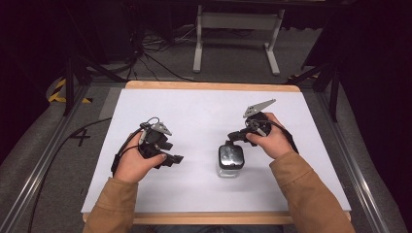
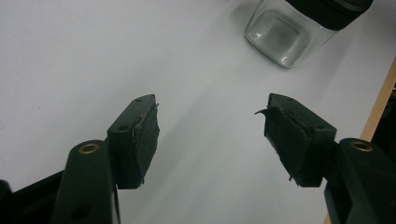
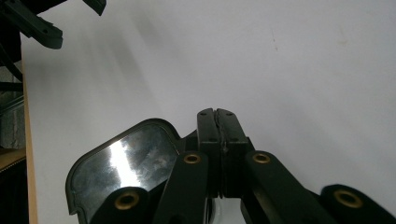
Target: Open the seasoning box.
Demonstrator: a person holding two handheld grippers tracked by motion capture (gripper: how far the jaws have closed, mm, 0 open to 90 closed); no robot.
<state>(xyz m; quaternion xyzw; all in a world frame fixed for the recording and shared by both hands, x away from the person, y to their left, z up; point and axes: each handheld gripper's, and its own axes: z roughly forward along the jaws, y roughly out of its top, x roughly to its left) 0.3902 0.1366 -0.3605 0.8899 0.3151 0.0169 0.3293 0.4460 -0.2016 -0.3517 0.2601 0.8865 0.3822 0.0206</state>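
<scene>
A square clear glass jar [image 1: 230,161] with a black-rimmed, shiny lid stands upright on the white table top [image 1: 204,109], right of centre. My right gripper [image 1: 234,138] hovers just behind and over the jar's lid. In the right gripper view the right gripper [image 3: 217,116] has its pads pressed together with nothing between them, and the lid [image 3: 123,163] lies below, to their left. My left gripper [image 1: 175,159] rests to the left of the jar, pointing at it. The left gripper [image 2: 210,126] stands wide open and empty, with the jar [image 2: 278,35] some way ahead.
A wooden rim [image 1: 209,86] borders the white table top, and its edge [image 2: 380,107] shows at the right of the left gripper view. Beyond the table stand a white frame [image 1: 237,29], cables on the grey floor and dark stands. Metal rails run along both sides.
</scene>
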